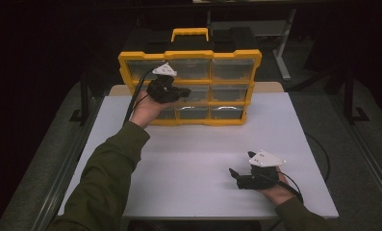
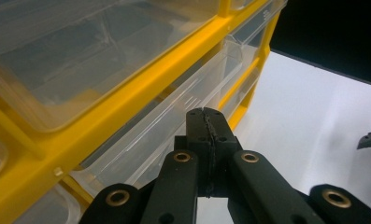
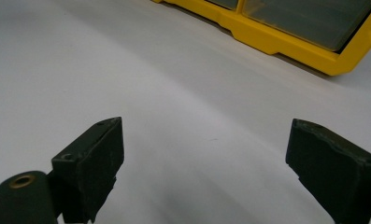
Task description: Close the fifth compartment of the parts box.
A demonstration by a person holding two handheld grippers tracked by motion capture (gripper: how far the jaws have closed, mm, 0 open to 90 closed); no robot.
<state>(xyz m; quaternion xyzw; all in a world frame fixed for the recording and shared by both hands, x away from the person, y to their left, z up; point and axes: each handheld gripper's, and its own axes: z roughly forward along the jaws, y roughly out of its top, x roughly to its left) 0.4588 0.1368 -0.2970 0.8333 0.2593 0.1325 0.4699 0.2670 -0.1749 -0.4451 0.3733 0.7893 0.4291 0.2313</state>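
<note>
**At the drawer front, nothing pulled out yet**

At the far side of the table (image 1: 198,159) stands a yellow drawer cabinet (image 1: 190,54) with clear drawers in three rows. The left gripper (image 2: 205,122) is up against the middle row, its jaws pressed together just in front of the clear middle drawer (image 2: 174,126); whether they pinch the drawer's lip I cannot tell, as the tips hide the contact. From above, every drawer looks flush with the frame, so the opening seems not yet begun. The right gripper (image 3: 206,154) rests low near the front edge of the table, well apart from the cabinet, jaws spread wide and empty. What appears left: getting a firm hold and drawing the drawer out.
</note>
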